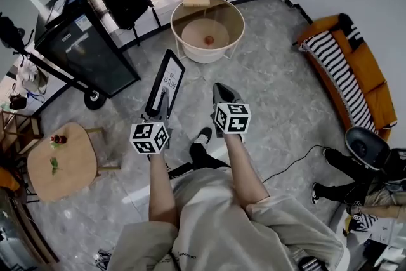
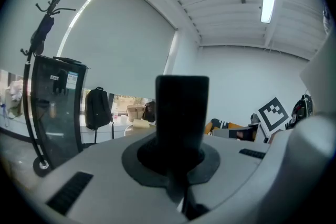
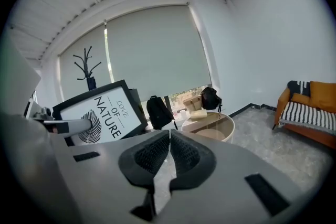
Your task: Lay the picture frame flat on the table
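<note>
Right now my left gripper (image 1: 162, 101) squeezes the frame (image 1: 167, 79) by its edge and holds it up in the air, I think so I can carry it to the round table (image 1: 240, 17) ahead, while my right gripper (image 1: 221, 93) is closed on nothing.

Picture frame (image 1: 166, 82) left of right gripper (image 1: 220, 88), table (image 1: 204, 55) beyond — sofa (image 1: 355, 73) right

One picture frame (image 1: 166, 82); two grippers (image 1: 163, 101) (image 1: 223, 93); two tables (image 1: 238, 17) (image 1: 71, 165); one sofa (image 1: 366, 82)
</note>
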